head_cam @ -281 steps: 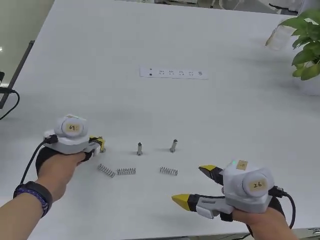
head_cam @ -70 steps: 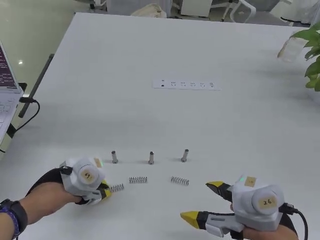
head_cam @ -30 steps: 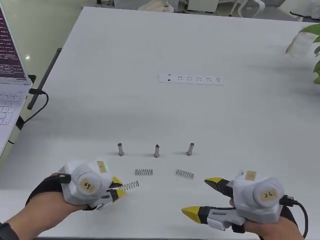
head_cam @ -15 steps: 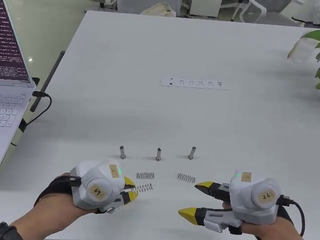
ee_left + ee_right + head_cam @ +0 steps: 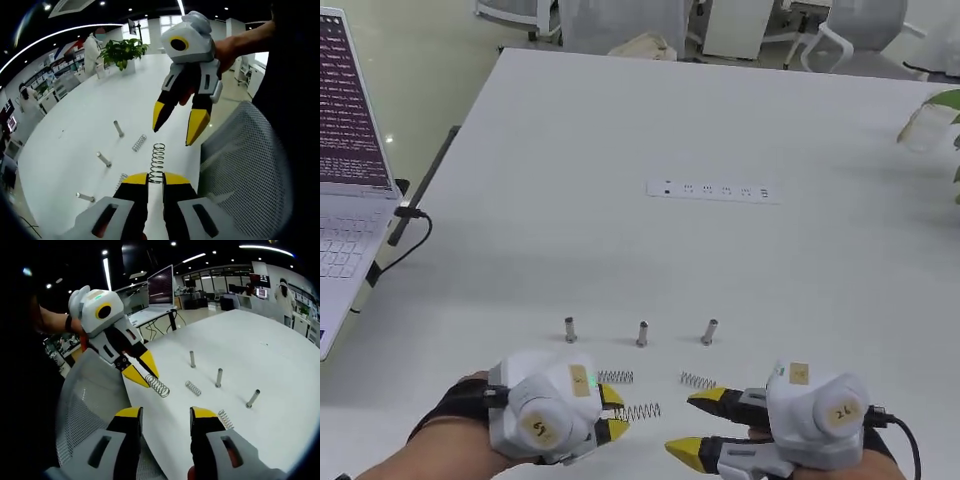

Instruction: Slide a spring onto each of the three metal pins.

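left hand-held gripper (image 5: 618,412) pinching spring (image 5: 640,411), three pins (image 5: 642,334)

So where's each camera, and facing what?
Head view: on the headset, looking down at table, pins, left tool, right tool; left hand shows.
Left gripper view: left tool, facing right tool; own jaws grip a spring.
Right gripper view: right tool, facing left tool; own jaws open.
Shared: all show that spring and the pins.

Your left gripper (image 5: 620,413) is glossy white plastic with yellow tips. The spring (image 5: 640,411) and pins (image 5: 642,333) are bare shiny metal, and the tabletop (image 5: 620,140) is smooth matt white.
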The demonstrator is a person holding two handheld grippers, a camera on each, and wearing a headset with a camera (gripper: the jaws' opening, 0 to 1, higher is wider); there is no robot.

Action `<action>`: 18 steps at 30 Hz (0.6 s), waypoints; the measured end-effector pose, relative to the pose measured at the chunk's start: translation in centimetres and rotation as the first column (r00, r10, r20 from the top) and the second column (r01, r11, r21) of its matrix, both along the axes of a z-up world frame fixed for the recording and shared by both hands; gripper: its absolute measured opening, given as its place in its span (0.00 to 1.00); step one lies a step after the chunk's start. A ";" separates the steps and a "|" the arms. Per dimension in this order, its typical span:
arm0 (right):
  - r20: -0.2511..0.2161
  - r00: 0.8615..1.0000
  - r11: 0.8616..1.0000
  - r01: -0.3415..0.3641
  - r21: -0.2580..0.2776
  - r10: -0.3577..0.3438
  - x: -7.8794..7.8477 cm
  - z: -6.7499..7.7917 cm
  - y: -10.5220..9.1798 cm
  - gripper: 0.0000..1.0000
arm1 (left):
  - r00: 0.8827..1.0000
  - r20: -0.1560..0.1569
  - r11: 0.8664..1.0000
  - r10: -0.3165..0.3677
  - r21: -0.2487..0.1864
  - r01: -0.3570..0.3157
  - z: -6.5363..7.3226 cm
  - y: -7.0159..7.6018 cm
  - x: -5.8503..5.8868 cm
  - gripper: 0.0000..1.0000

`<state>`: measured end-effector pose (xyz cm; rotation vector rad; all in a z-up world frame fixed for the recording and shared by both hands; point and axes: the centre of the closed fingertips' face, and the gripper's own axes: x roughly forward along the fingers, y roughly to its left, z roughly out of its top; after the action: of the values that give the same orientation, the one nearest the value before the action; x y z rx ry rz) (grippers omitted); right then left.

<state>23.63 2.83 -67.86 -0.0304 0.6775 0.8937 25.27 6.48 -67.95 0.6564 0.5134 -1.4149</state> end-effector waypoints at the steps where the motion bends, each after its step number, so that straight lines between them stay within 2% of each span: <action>1: 0.000 1.000 1.000 -0.006 0.000 0.006 0.0 0.0 0.1 0.35 | 1.000 0.004 1.000 -0.006 -0.001 0.006 0.1 -0.1 -0.1 0.02; 6: 0.000 0.999 0.999 -0.045 -0.004 0.045 -0.3 0.0 0.7 0.32 | 0.999 0.015 0.999 -0.047 -0.017 0.047 1.0 -1.0 -0.8 0.02; 12: 0.004 0.998 0.998 -0.066 0.008 0.066 -0.4 0.3 1.2 0.26 | 0.995 0.021 0.995 -0.097 -0.013 0.097 1.1 -1.4 -1.6 0.02; 18: 0.015 0.995 0.995 -0.099 0.032 0.098 -0.6 0.8 1.7 0.15 | 0.993 0.026 0.993 -0.116 -0.013 0.117 1.3 -1.6 -1.8 0.02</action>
<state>23.06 4.49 -67.04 -0.0407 0.6534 0.9984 23.49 4.93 -66.65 0.7008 0.4503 -1.5166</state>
